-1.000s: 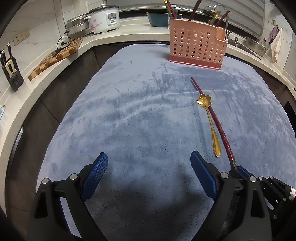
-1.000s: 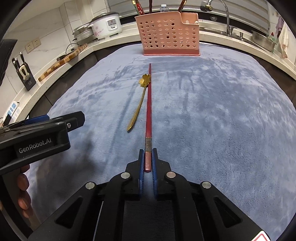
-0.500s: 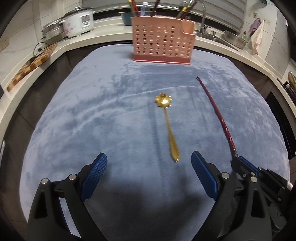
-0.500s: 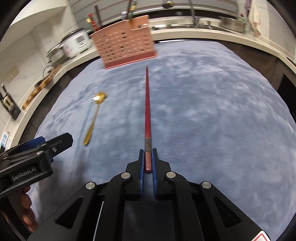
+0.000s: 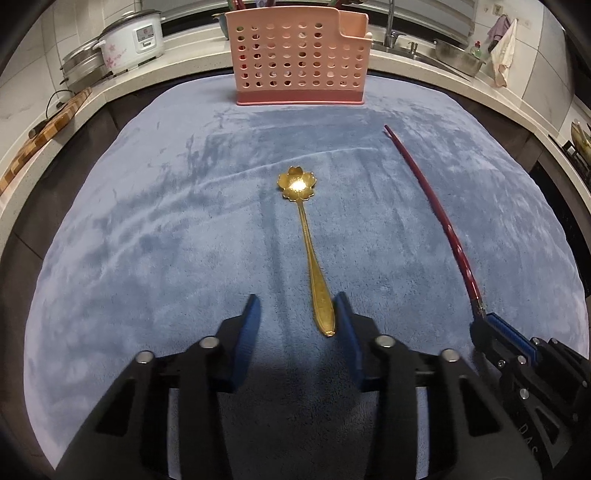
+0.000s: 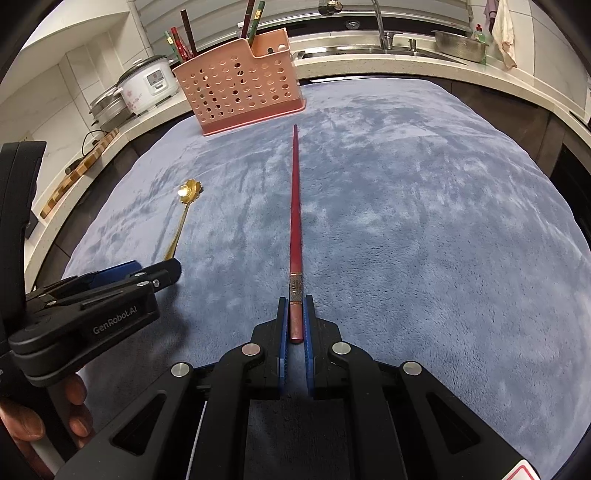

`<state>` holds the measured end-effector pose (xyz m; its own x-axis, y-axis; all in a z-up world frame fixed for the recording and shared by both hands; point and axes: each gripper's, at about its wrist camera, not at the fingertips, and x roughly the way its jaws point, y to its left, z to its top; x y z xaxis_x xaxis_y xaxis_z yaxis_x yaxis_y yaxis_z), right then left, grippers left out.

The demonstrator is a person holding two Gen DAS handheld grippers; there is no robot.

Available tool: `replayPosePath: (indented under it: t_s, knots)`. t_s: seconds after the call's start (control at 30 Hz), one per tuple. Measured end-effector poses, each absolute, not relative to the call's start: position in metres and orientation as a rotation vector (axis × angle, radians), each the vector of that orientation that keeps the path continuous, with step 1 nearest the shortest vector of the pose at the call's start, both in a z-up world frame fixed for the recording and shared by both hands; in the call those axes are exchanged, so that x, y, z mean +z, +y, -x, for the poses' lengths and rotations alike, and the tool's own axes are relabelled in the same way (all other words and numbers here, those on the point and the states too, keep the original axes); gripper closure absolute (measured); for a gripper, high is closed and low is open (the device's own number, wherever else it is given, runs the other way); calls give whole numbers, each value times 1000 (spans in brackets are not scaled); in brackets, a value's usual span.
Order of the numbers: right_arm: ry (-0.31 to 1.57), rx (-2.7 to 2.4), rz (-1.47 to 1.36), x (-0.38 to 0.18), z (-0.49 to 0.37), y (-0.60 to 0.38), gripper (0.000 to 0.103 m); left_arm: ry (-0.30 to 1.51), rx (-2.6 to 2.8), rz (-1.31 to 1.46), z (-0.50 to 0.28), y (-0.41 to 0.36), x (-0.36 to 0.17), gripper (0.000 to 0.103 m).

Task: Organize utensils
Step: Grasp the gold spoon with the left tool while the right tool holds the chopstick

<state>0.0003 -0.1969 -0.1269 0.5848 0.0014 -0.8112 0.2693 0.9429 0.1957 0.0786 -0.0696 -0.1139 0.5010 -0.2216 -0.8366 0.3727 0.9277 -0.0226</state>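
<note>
On the far left a rice cooker [image 5: 133, 40] sits on the pale counter [image 5: 192, 55], with a wooden cutting board [image 5: 44, 136] nearer along the same counter; a blue plush cloth [image 5: 166, 221] covers the work surface from near to far.

The left gripper [image 5: 295, 314] hangs low over the near middle of the cloth; its jaws have just been closing and now stand at a narrow gap, with the end of the gold spoon's handle lying between them; the right pad [image 5: 341, 321] is just beside or touching the handle while the left pad is apart from it, so the spoon is not clamped; in the right wrist view a person's fingers [image 6: 74, 406] show under this gripper's body.

The gold spoon [image 5: 312, 266] lies flat on the cloth, its flower-shaped bowl pointing far, towards the pink perforated utensil holder [image 5: 295, 59]; the holder stands upright at the far edge of the cloth, with several chopsticks [image 6: 184, 37] sticking up from it.

To the right, well apart from the spoon, the right gripper [image 6: 295, 314] is closed tight on the thick end of a red chopstick [image 6: 295, 206]; the chopstick runs straight ahead from the pads, its thin tip short of the holder; whether the tip touches the cloth cannot be told.

On the far right a faucet [image 5: 389, 22] and a metal bowl [image 5: 458, 59] stand by the sink.
</note>
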Motion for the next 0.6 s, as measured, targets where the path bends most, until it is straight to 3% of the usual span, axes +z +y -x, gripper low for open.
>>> replayPosePath:
  t_s: [0.13, 0.6]
  knots:
    - [936, -158, -301, -125, -1, -195, 96, 979, -376, -174, -78, -69, -110, 93]
    - [841, -150, -236, -86, 8, -194, 96, 904, -385, -127, -67, -57, -67, 97]
